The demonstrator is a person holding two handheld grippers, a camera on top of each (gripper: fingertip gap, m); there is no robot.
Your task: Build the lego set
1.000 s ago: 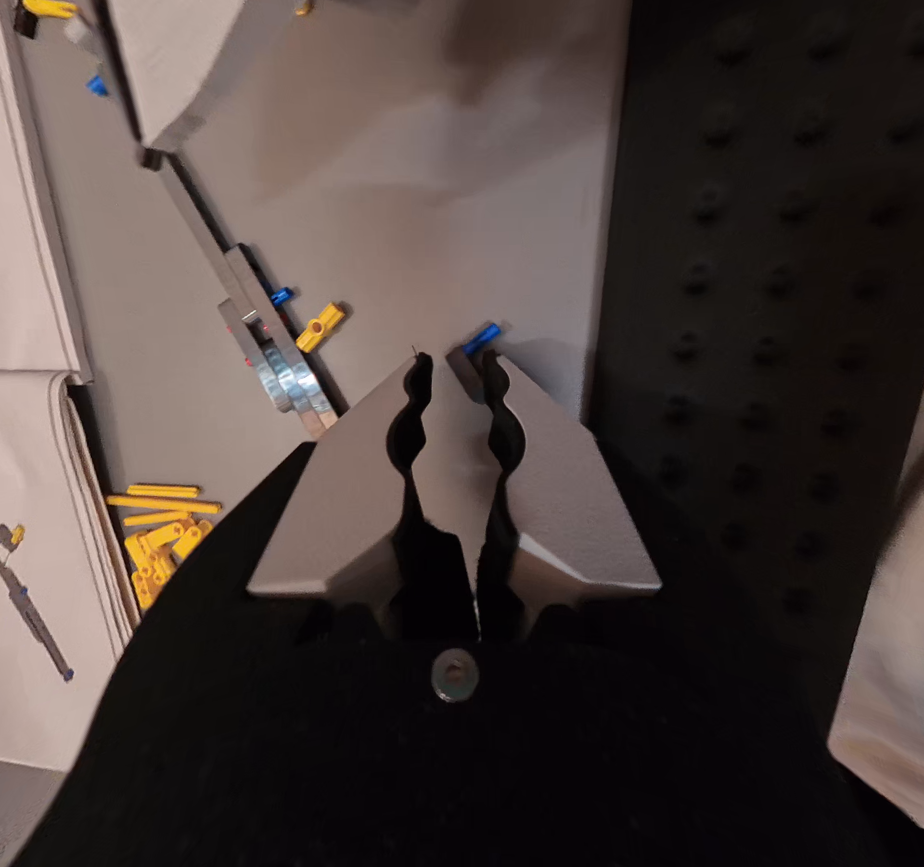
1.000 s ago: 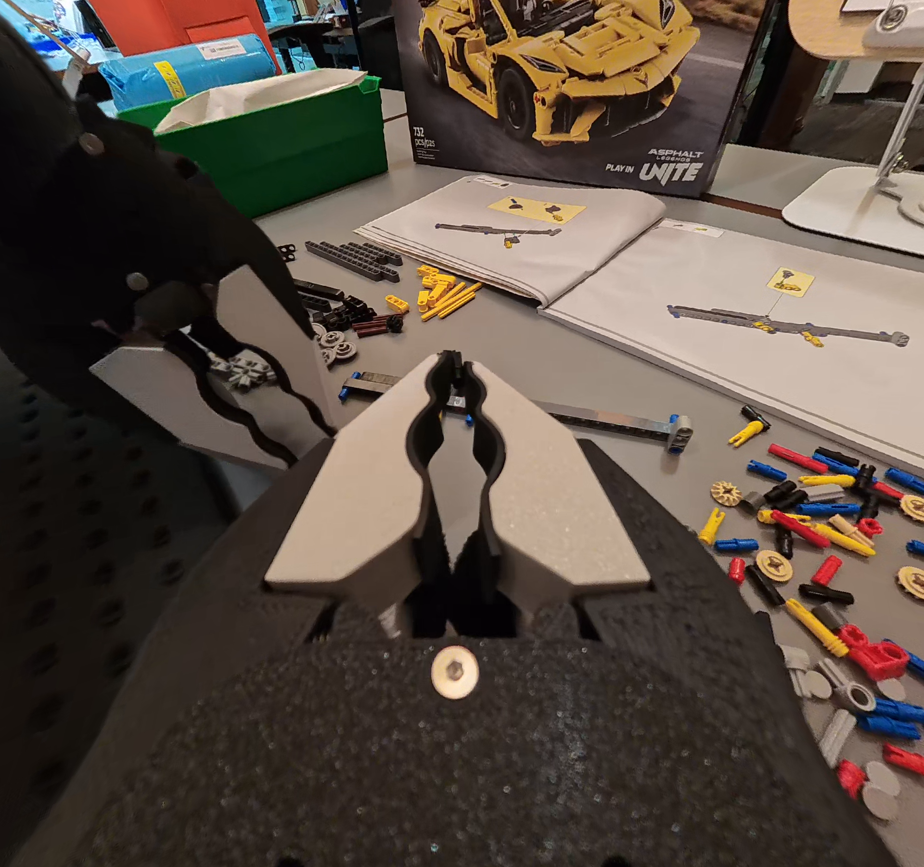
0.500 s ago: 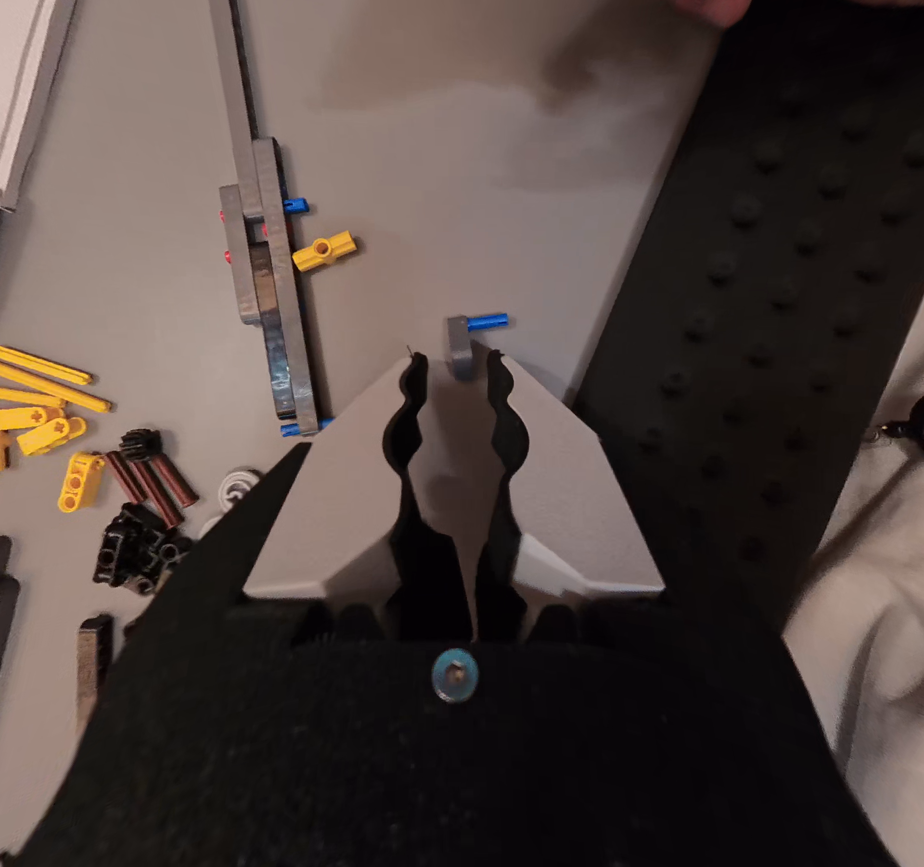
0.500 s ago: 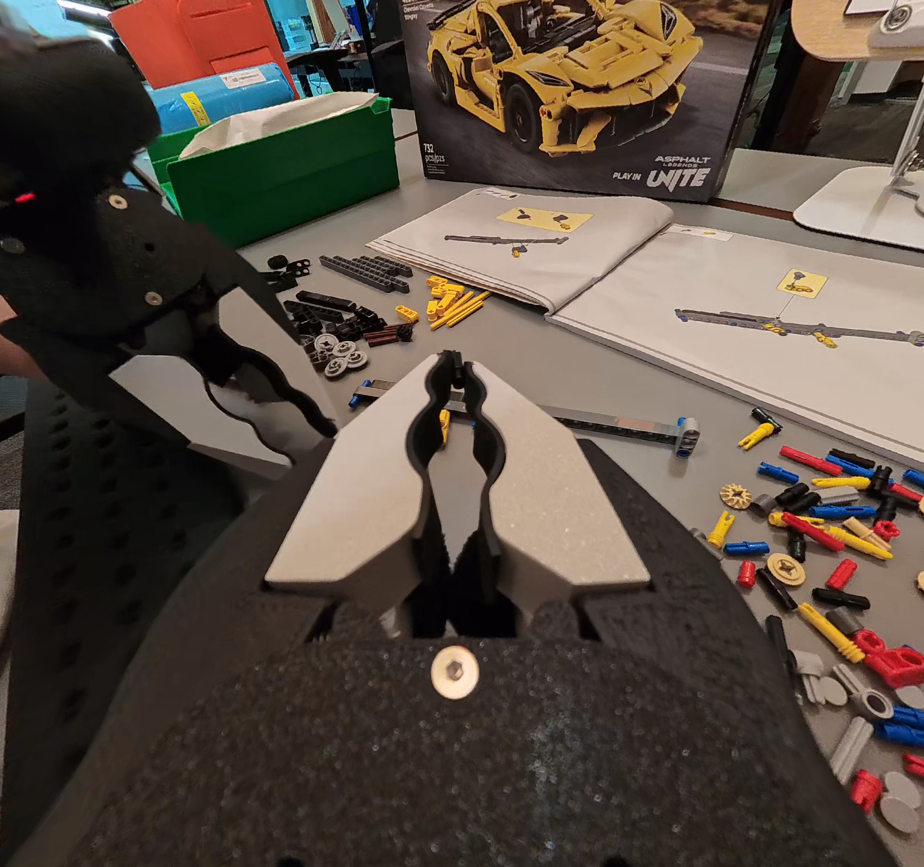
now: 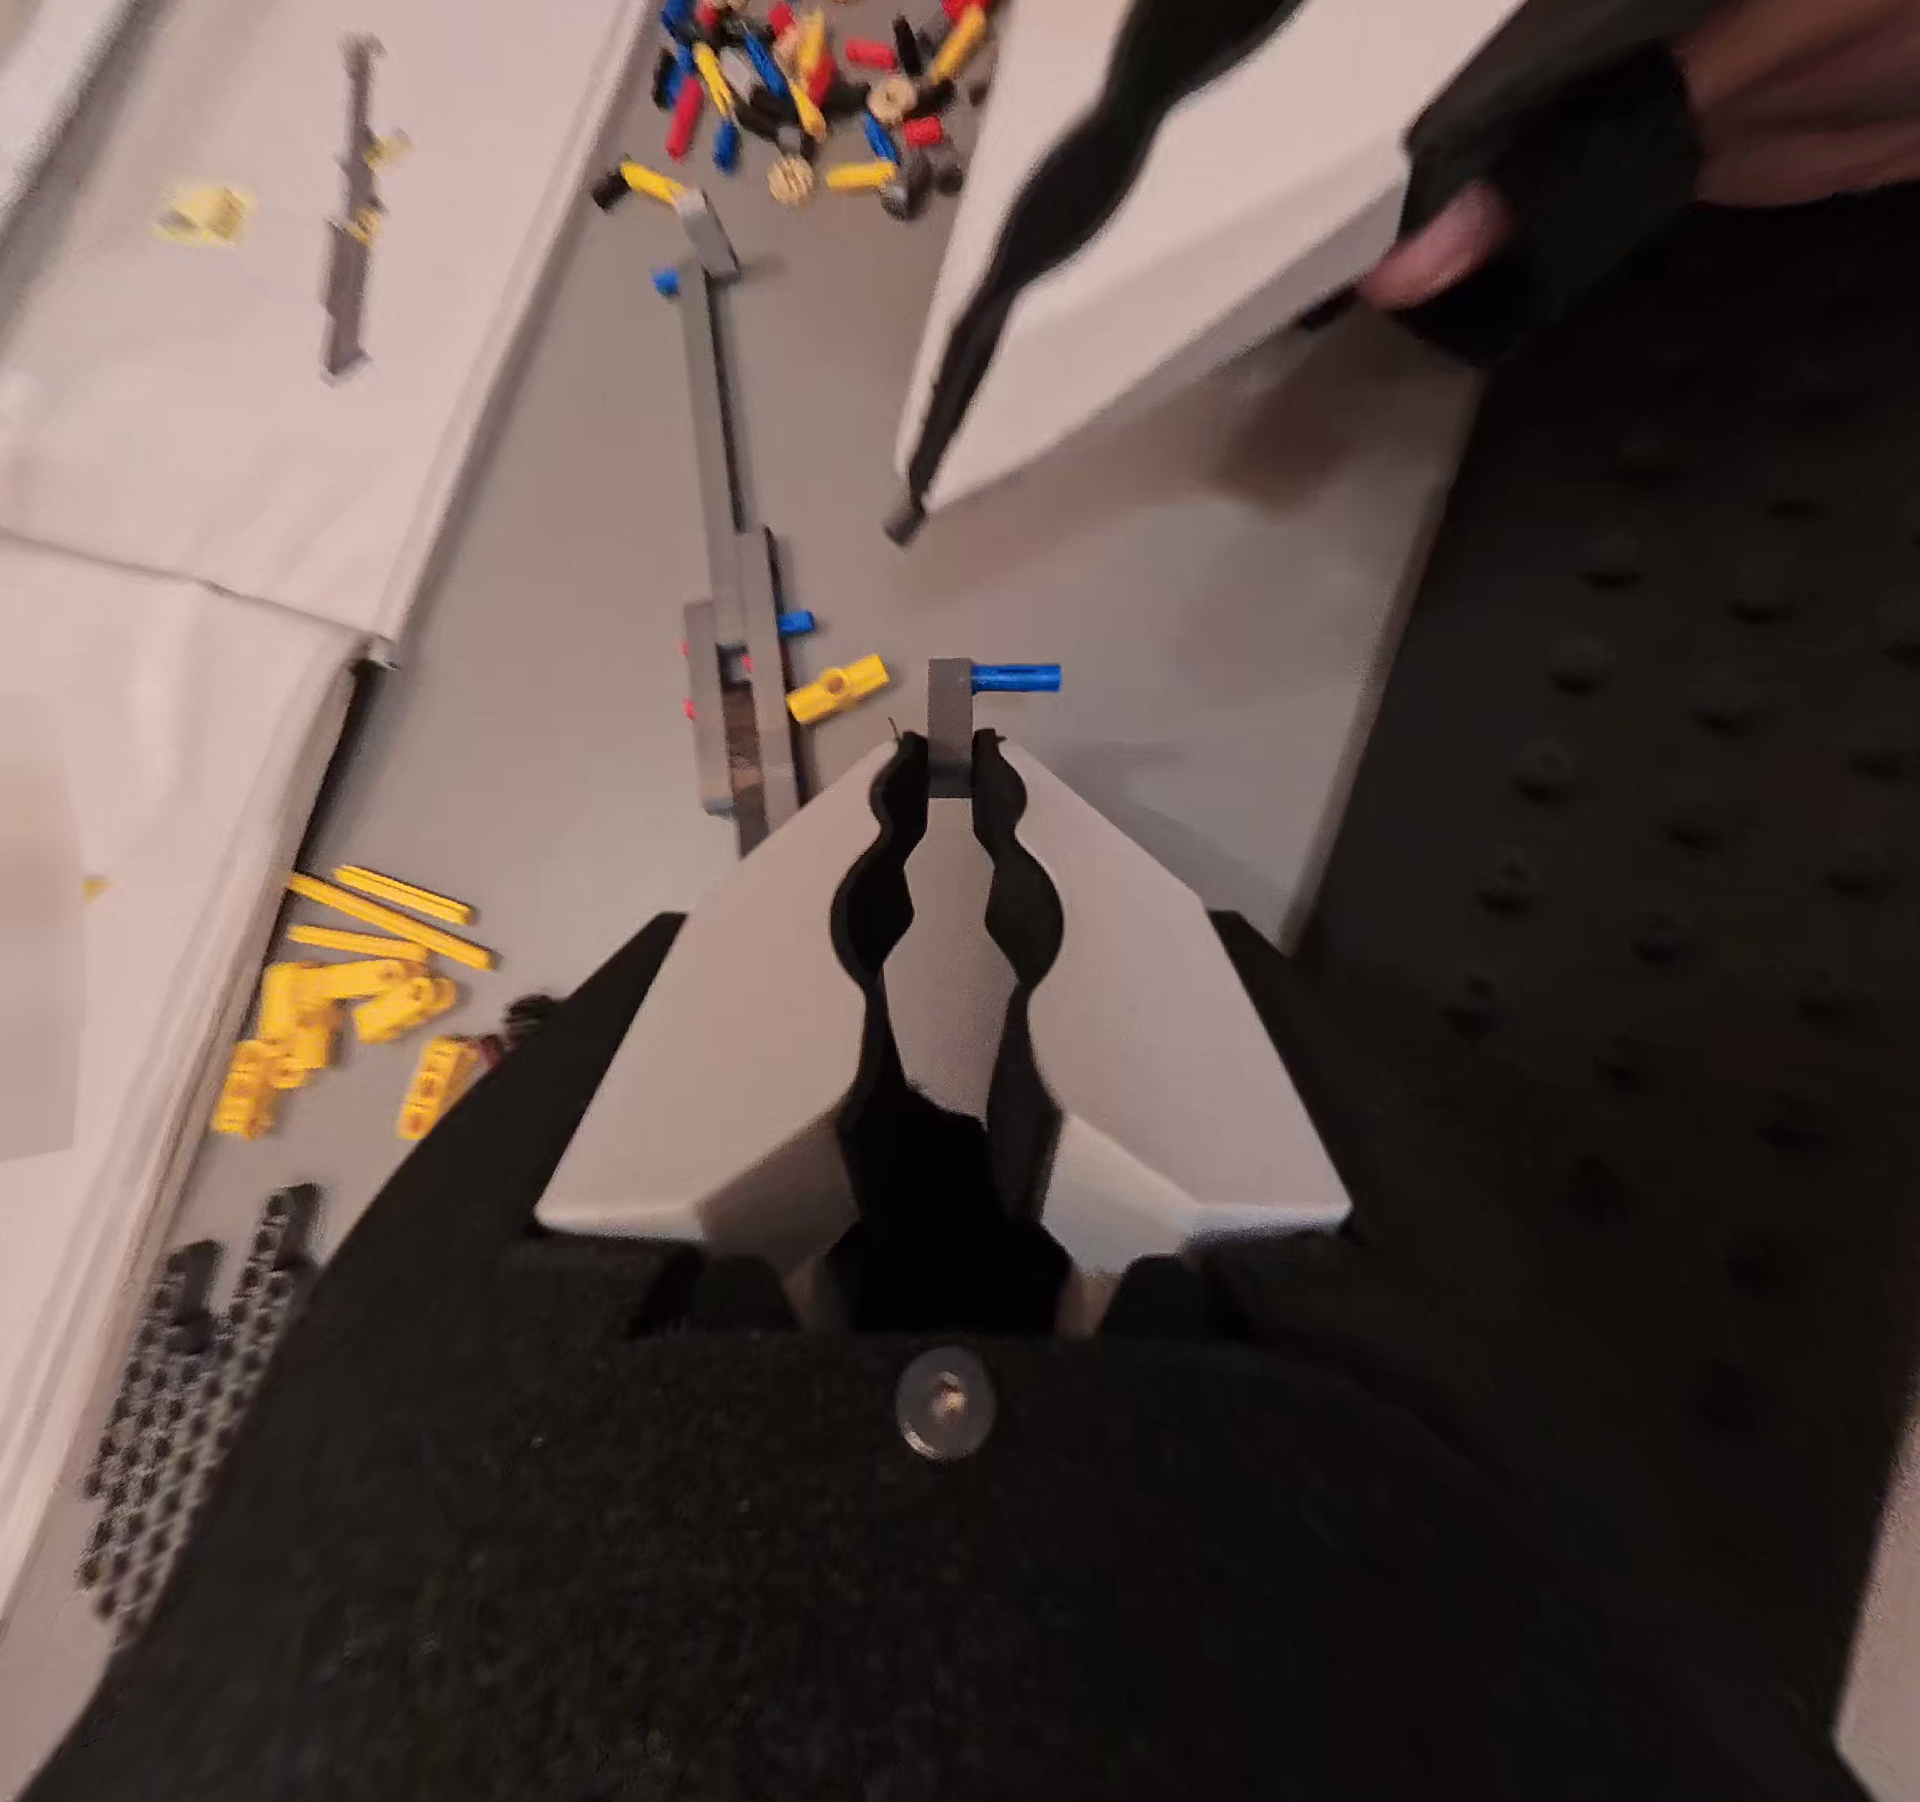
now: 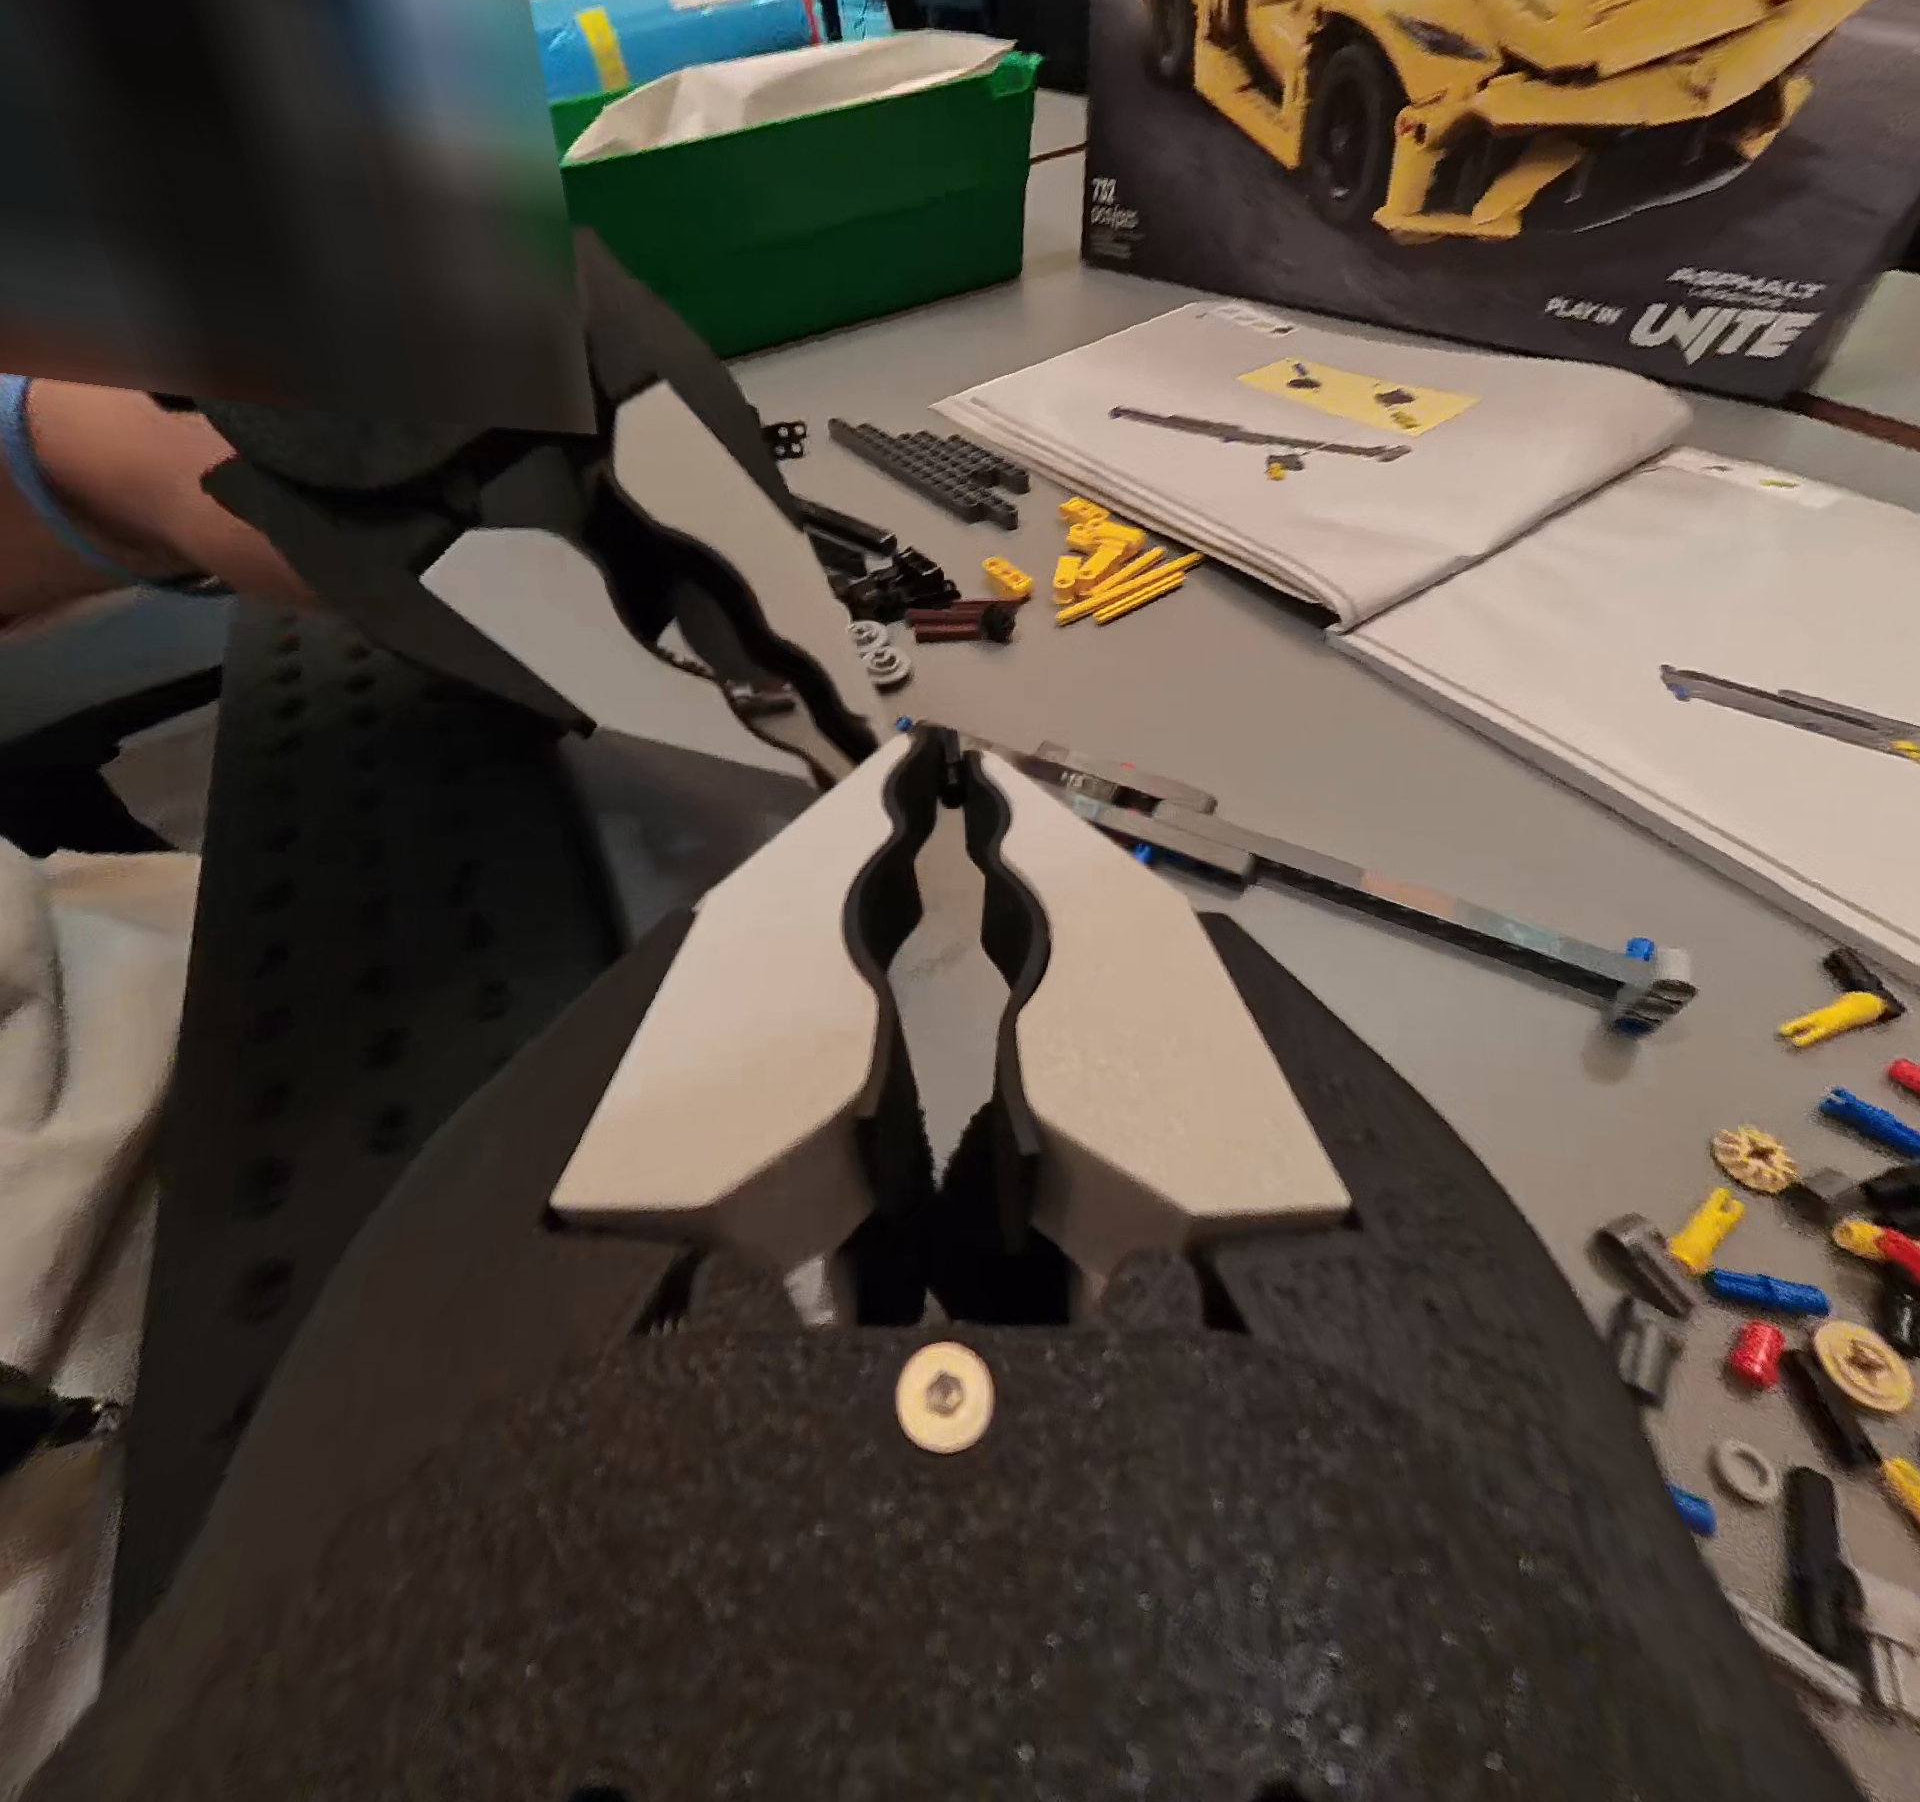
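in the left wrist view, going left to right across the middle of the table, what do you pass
open instruction booklet → long grey beam assembly → yellow connector → small grey piece with a blue pin held in the left gripper → black studded mat

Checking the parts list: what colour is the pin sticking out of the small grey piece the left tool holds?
Blue pin, clearest in the left wrist view.
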